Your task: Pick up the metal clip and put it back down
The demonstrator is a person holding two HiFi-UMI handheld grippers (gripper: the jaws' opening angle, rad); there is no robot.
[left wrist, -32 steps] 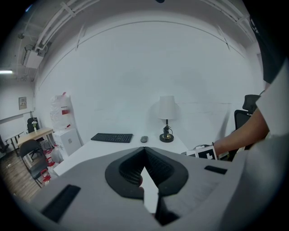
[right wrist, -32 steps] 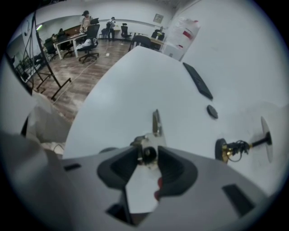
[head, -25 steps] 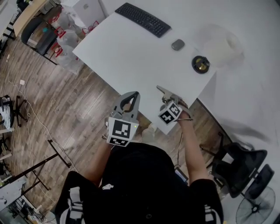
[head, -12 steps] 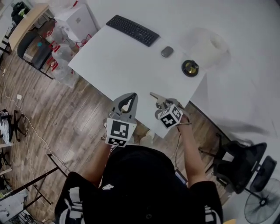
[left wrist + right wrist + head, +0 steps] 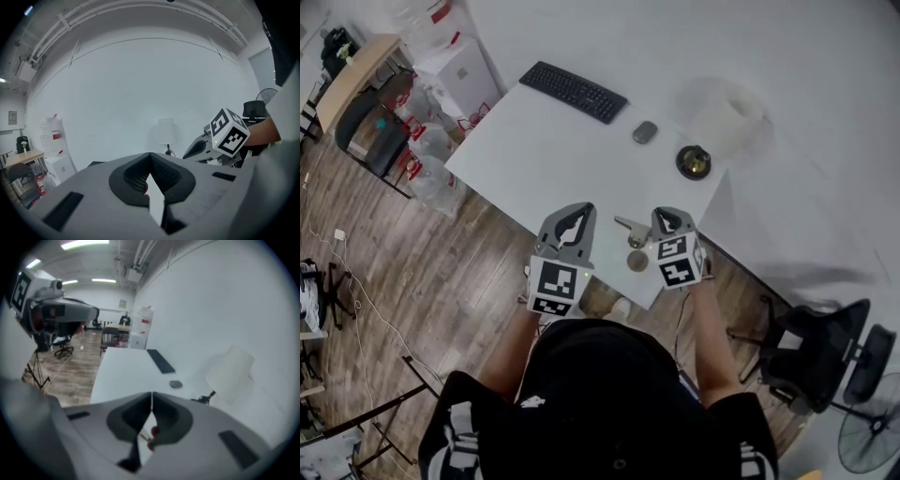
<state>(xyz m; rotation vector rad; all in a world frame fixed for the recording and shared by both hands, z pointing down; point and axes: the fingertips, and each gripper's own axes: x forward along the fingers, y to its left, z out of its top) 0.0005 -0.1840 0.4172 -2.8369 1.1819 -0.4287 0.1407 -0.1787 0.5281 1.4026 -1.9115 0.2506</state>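
Locating clip (image 5: 628, 225) flat on table (image 5: 553, 159), on the near side of mouse (image 5: 645, 132), well apart from it and close to the table's near edge. Down and unheld.

Handling, as judged: light, stiff, slick; more likely to skid on the smooth top than to bend. Not fragile by appearance. Best taken across its narrow width, low and square, at whichever end stands proud. Exact shape too small to confirm.

Right gripper (image 5: 151, 399): raised clear of clip on the near side of mouse, just closed, shut tip to tip on nothing. Left gripper (image 5: 150, 157): likewise shut and empty, held left of clip, as far from mouse.

Also noted: small round disc (image 5: 637, 261) just beyond clip from mouse, identity unclear, a possible snag on any approach. Keyboard (image 5: 575, 91) beyond and left of mouse, black round thing (image 5: 694, 161) near mouse on its right, white shade (image 5: 727, 117) beyond that. All well clear, no obstruction. Main hazard judged to be the near edge: risk of nudging clip off.
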